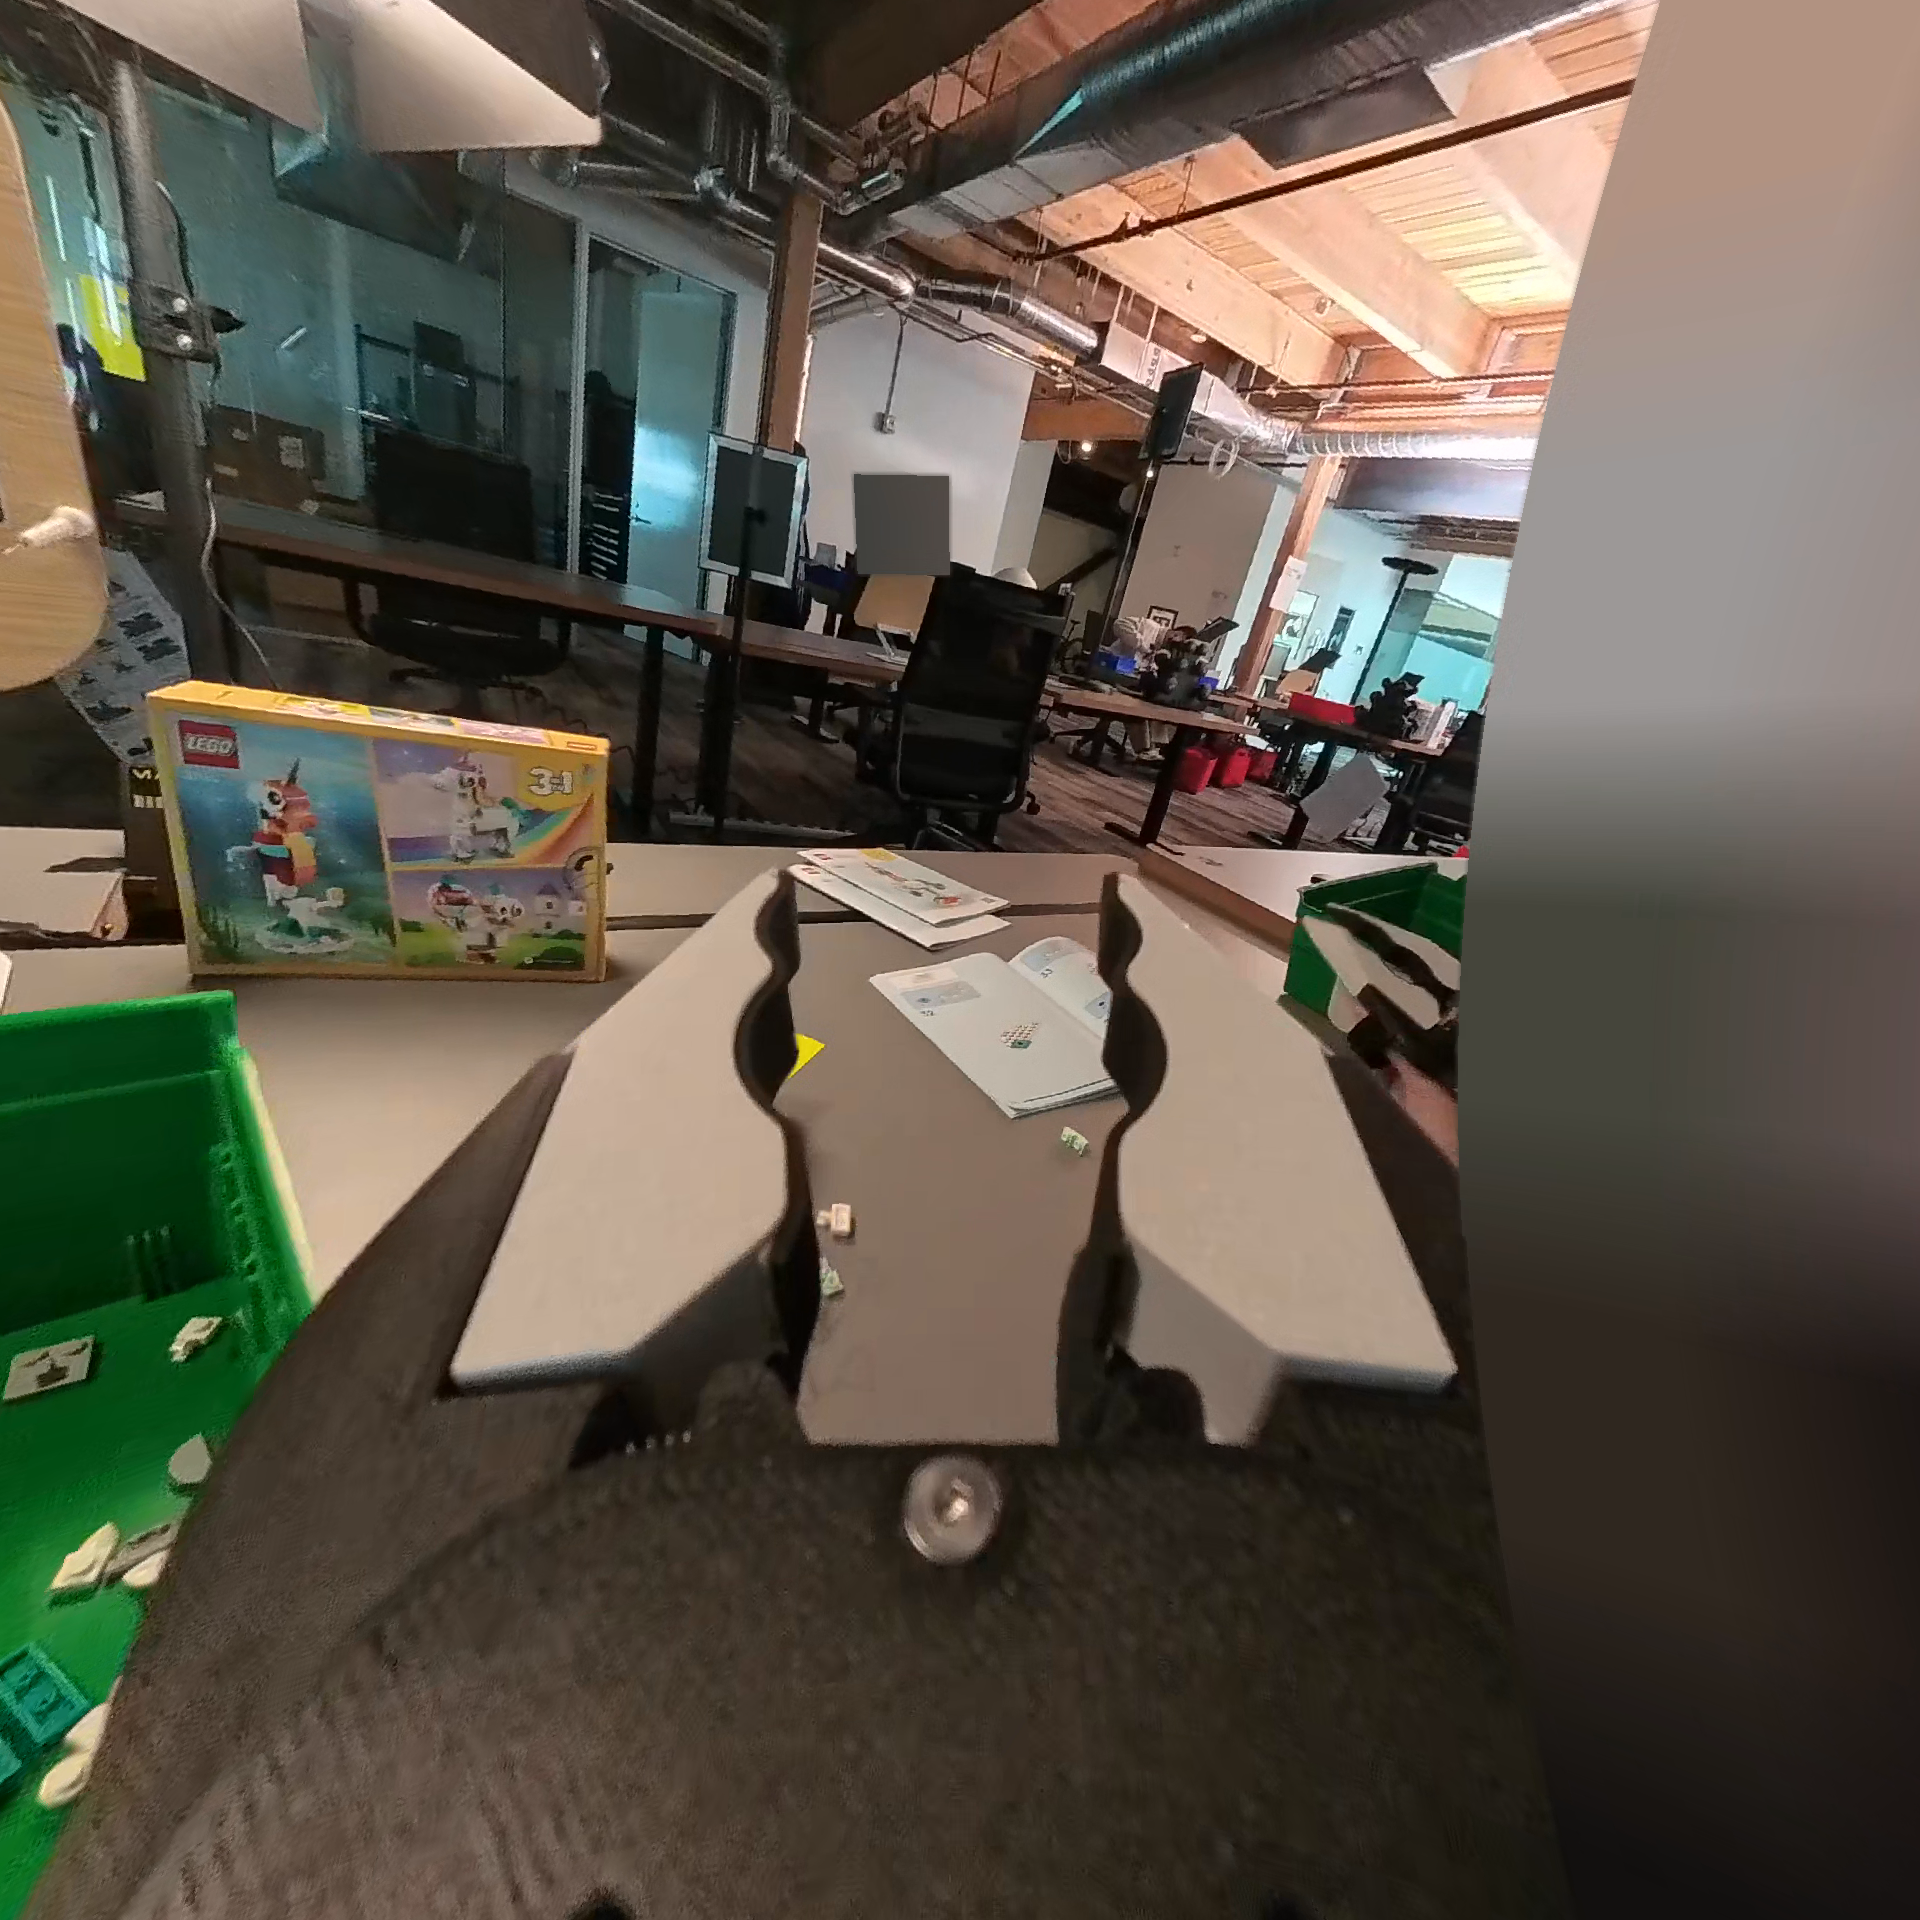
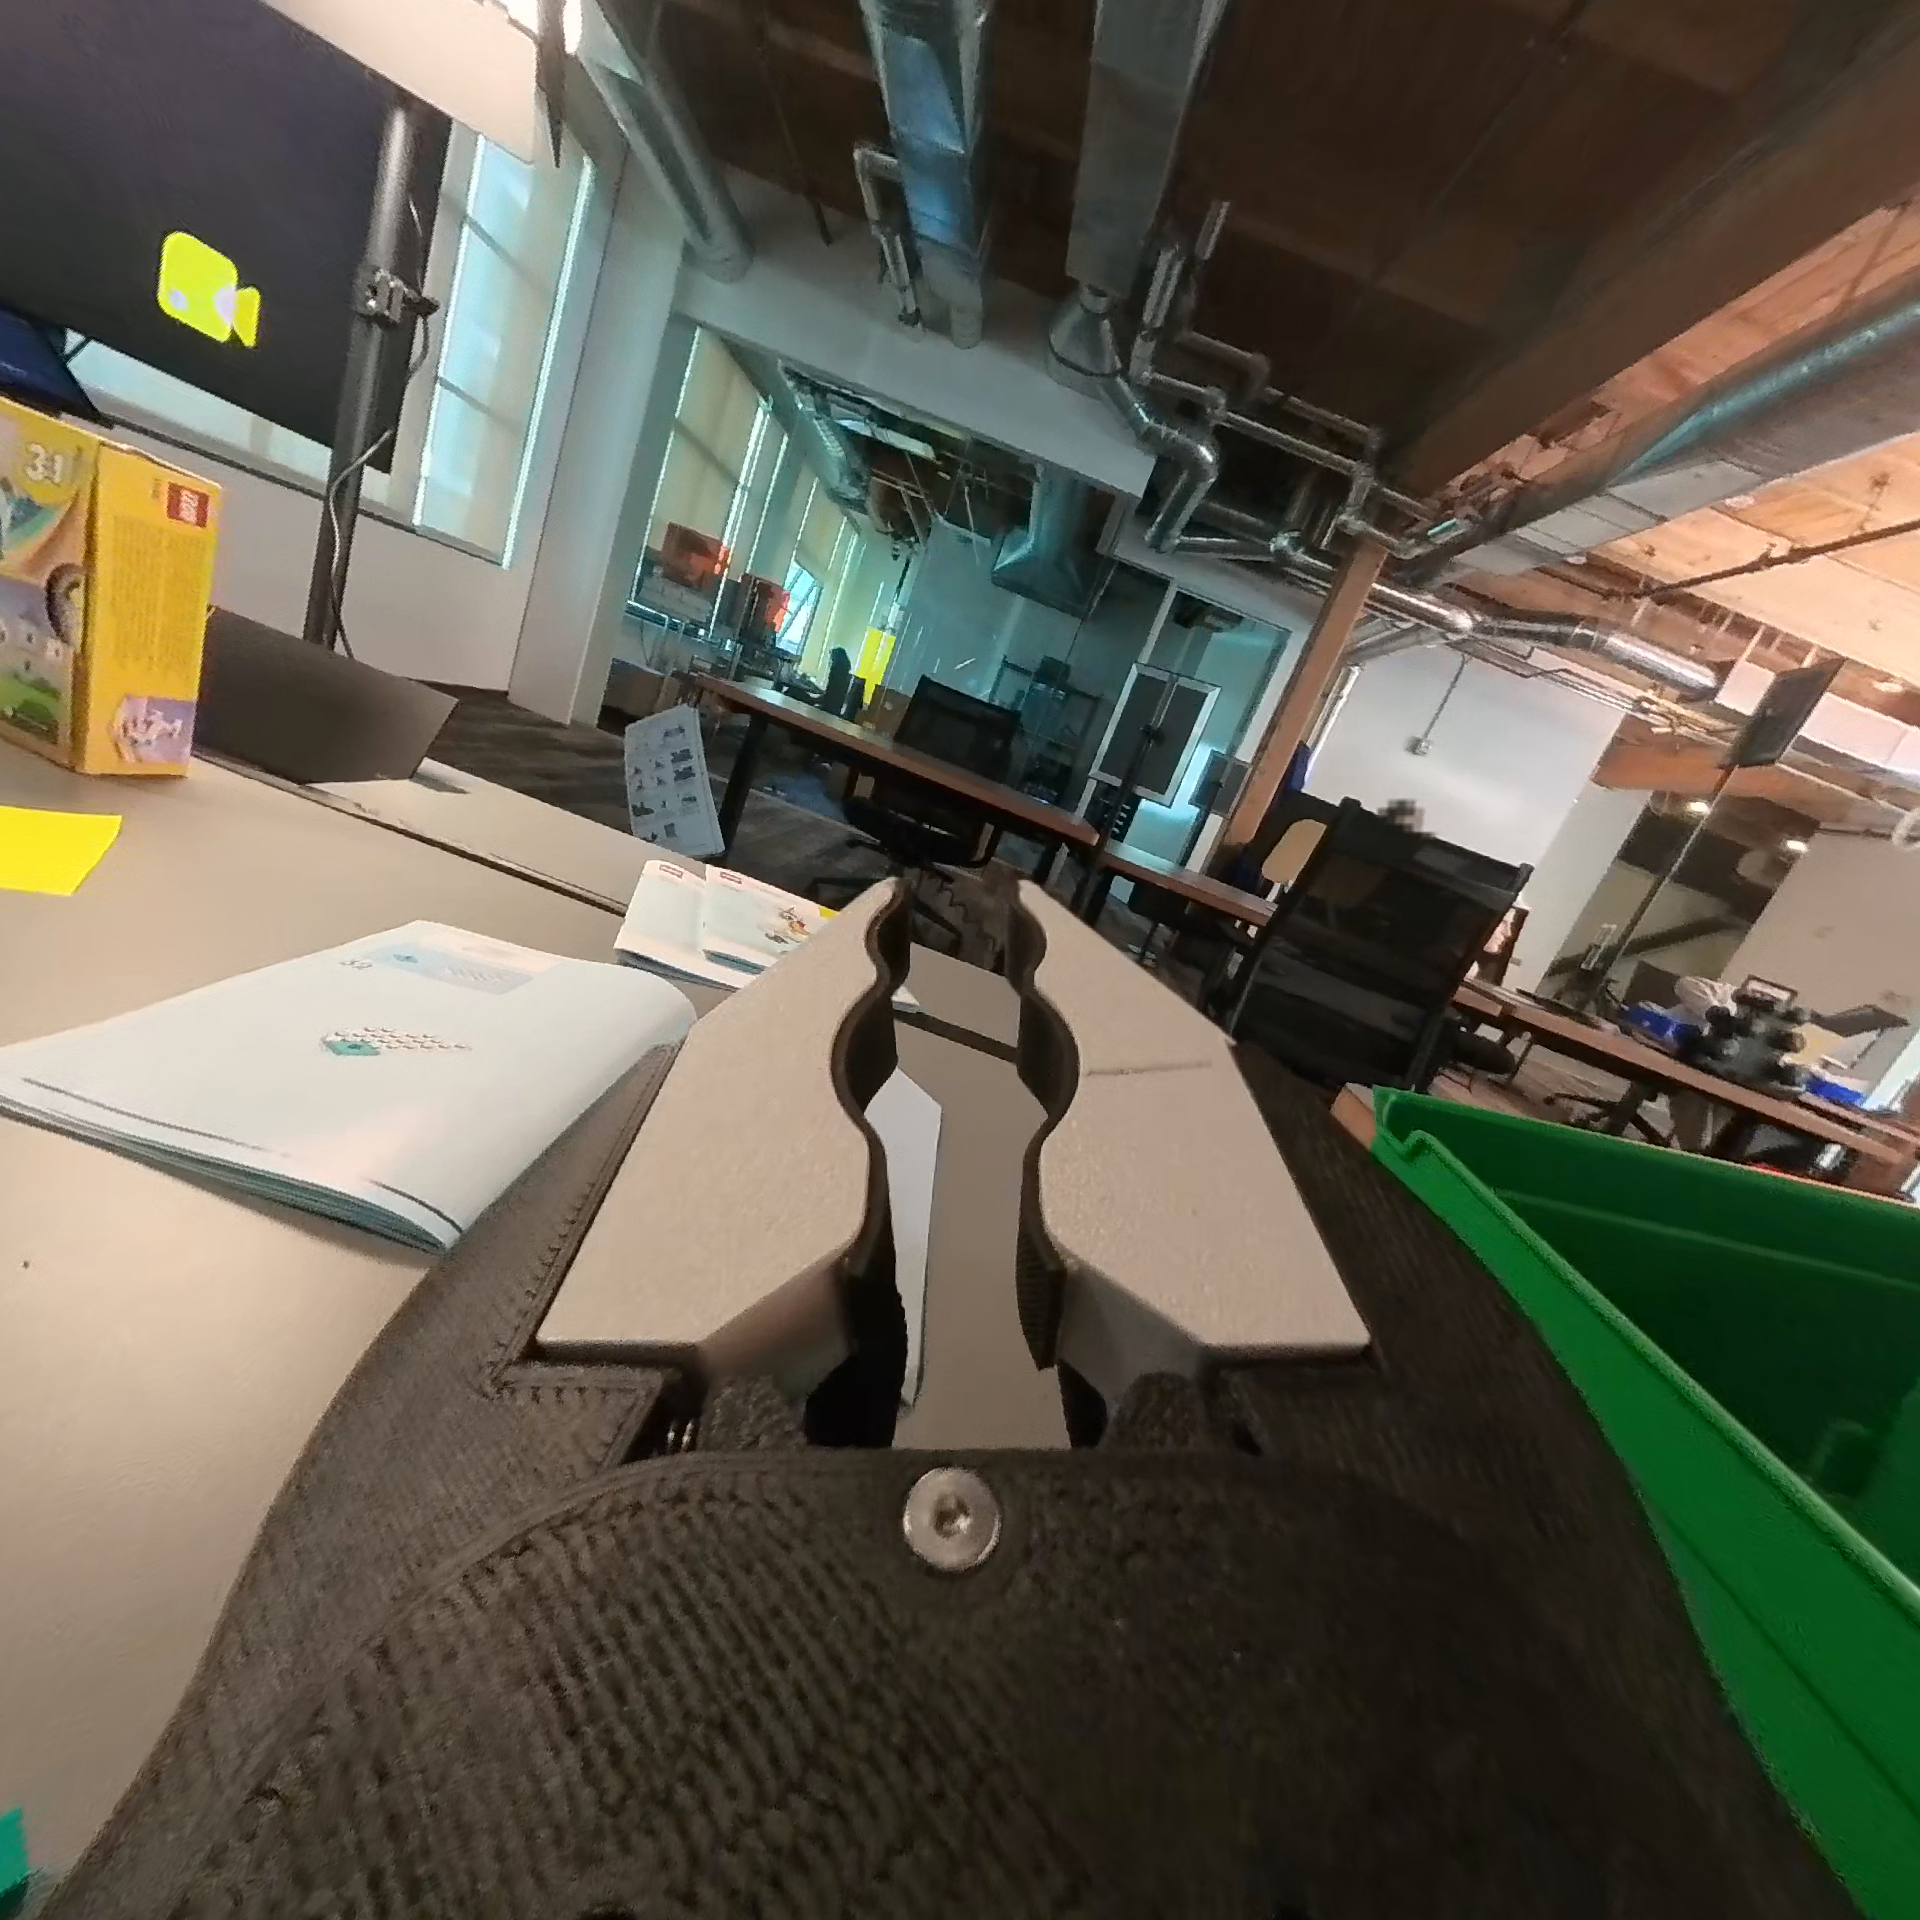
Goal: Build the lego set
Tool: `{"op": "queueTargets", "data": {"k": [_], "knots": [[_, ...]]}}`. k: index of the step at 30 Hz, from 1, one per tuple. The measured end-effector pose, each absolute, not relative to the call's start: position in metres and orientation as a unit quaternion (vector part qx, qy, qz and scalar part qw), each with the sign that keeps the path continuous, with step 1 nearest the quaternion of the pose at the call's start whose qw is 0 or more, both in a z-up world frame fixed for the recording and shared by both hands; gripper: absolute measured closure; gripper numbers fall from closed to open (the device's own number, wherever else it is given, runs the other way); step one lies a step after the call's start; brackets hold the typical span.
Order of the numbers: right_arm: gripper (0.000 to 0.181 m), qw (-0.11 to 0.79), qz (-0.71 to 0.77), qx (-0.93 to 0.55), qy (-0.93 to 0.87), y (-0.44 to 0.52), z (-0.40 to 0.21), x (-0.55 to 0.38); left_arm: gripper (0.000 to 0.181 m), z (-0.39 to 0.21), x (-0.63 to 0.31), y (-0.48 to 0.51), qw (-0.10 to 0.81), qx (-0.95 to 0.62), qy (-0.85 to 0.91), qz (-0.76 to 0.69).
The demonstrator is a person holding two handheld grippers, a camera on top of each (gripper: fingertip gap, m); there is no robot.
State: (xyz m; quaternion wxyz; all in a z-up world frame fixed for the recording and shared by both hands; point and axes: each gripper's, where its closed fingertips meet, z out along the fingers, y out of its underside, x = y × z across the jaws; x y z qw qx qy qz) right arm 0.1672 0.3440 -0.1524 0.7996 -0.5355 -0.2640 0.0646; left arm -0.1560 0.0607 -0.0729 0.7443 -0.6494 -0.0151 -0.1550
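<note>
My left gripper (image 1: 945, 894) is open and empty above the grey table. Small pale bricks (image 1: 837, 1220) lie on the table between its fingers, with another pale green piece (image 1: 1074, 1141) farther right. An open instruction booklet (image 1: 1023, 1023) lies beyond them; it also shows in the right wrist view (image 2: 343, 1070). A green bin (image 1: 114, 1299) at the left holds several loose white and teal pieces. My right gripper (image 2: 956, 899) is open a little and empty, low over the table, next to a second green bin (image 2: 1683, 1299) on its right.
The yellow set box (image 1: 390, 847) stands at the back left of the table, also seen in the right wrist view (image 2: 104, 613). Folded leaflets (image 1: 899, 894) lie behind the booklet. A yellow paper (image 2: 52, 847) lies at the left. Office desks and chairs stand beyond the table edge.
</note>
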Motion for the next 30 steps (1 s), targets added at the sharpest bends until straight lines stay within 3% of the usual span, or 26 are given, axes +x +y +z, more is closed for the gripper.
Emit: {"op": "queueTargets", "data": {"k": [15, 30], "knots": [[0.17, 0.788, 0.052, -0.525, -0.318, 0.338, -0.159, 0.15, 0.125, -0.093, -0.157, 0.062, 0.718, -0.669, -0.033, -0.19], [0.171, 0.786, 0.04, -0.529, -0.318, 0.34, -0.161, 0.151, 0.125, -0.072, -0.175, 0.048, 0.746, -0.646, -0.035, -0.16]]}}
